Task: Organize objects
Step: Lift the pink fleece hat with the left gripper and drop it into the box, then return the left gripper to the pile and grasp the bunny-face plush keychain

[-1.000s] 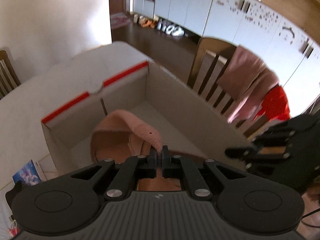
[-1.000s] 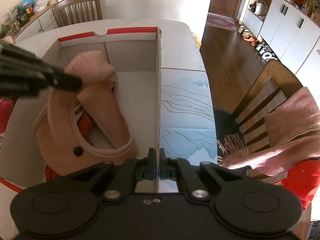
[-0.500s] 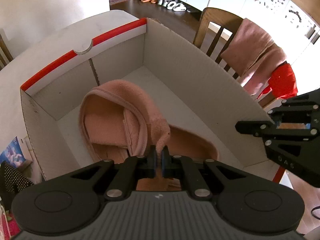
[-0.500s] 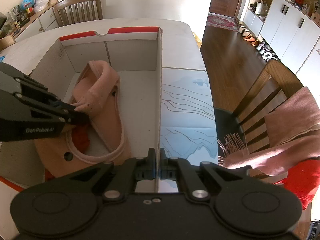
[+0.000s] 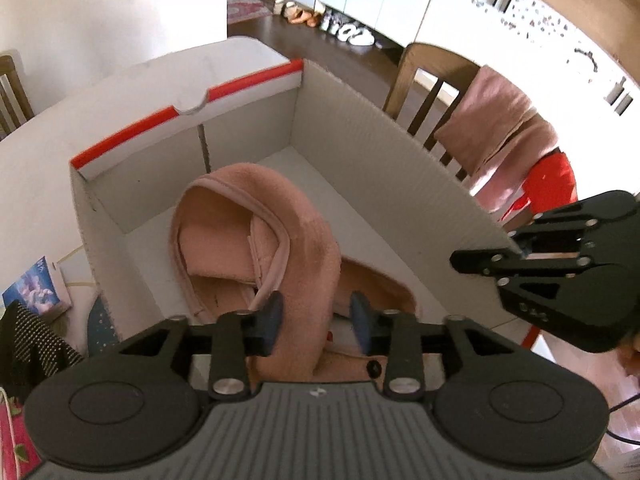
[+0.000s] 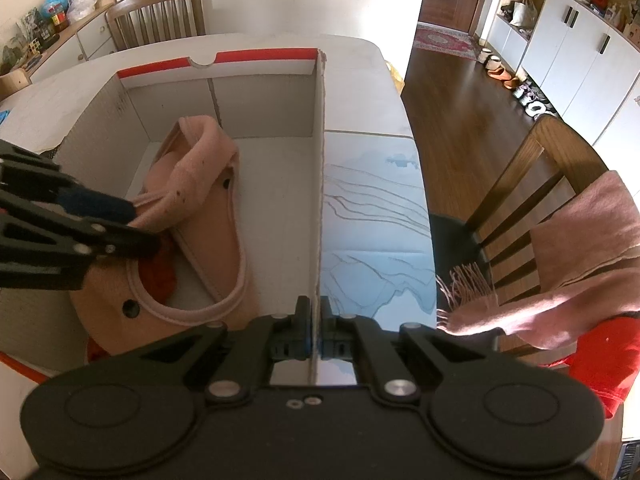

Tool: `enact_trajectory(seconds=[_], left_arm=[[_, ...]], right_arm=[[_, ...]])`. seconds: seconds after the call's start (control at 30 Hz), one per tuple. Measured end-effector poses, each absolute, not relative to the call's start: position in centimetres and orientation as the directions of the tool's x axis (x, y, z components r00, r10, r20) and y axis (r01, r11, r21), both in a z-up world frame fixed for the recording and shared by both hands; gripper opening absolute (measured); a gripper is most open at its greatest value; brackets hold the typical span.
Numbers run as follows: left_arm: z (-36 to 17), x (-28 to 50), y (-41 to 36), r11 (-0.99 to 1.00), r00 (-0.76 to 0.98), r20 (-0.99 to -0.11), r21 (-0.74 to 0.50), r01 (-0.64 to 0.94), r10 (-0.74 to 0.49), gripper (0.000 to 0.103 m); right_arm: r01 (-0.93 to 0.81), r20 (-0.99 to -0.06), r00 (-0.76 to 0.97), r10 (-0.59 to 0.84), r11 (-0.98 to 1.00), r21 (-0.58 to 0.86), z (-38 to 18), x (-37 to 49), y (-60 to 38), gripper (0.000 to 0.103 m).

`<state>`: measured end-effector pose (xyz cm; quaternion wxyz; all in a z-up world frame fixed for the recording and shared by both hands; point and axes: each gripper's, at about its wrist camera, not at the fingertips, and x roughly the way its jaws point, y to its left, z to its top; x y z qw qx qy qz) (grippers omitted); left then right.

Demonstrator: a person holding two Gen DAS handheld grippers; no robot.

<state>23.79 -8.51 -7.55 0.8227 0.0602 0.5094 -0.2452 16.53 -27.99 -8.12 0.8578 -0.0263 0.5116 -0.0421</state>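
A pink fleece garment (image 5: 304, 232) (image 6: 200, 168) lies draped in the white cardboard box (image 5: 360, 152) (image 6: 260, 104) with a red-trimmed rim. Something red (image 6: 160, 276) shows under it. My left gripper (image 5: 317, 318) (image 6: 132, 226) hovers over the garment with its jaws opening. A fold of the fabric stands between the pads, and the right pad is clear of it. My right gripper (image 6: 315, 332) (image 5: 500, 256) is shut on the top edge of the box's right wall.
The box sits on a white table (image 6: 360, 80) beside a blue patterned mat (image 6: 372, 232). A wooden chair (image 6: 520, 184) at the right carries a pink scarf (image 6: 580, 240) and red cloth (image 6: 600, 356). A small picture book (image 5: 36, 284) and dotted black cloth (image 5: 28, 336) lie left of the box.
The left gripper lowered the pink garment into the box, then its jaws parted and let go of the fabric. The right gripper kept its grip on the box wall.
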Motion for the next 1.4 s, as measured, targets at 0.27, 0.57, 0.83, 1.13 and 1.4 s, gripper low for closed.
enact_trajectory(seconds=[0.27,0.57,0.83,1.13,1.4], left_arm=[[-4.8,22.0,-7.2,0.873,0.415,-0.826,-0.173,0.457,-0.381,0.064],[-1.6,18.9,-3.5,0.884,0.488,-0.768,-0.211,0.418,-0.414,0.068],[0.0,16.1,0.9,0.913,0.555,-0.735,-0.228,0.340,-0.390,0.078],[0.4,13.9,6.7,0.958,0.635,-0.717,-0.224,0.181,-0.288,0.088],[-1.1,13.0,11.5,0.975,0.662,-0.726,-0.221,0.027,-0.184,0.103]], right_arm=[[0.046,-0.876,0.471,-0.104,0.995,-0.094,-8.0,16.7,-27.8,0.002],[0.042,-0.877,0.468,-0.109,0.994,-0.101,-8.0,16.7,-27.8,0.002],[0.033,-0.881,0.460,-0.115,0.993,-0.113,-7.9,16.9,-27.6,0.003],[0.035,-0.882,0.456,-0.119,0.993,-0.116,-7.8,16.9,-27.6,0.003],[0.035,-0.883,0.453,-0.126,0.992,-0.123,-7.8,16.8,-27.5,0.003]])
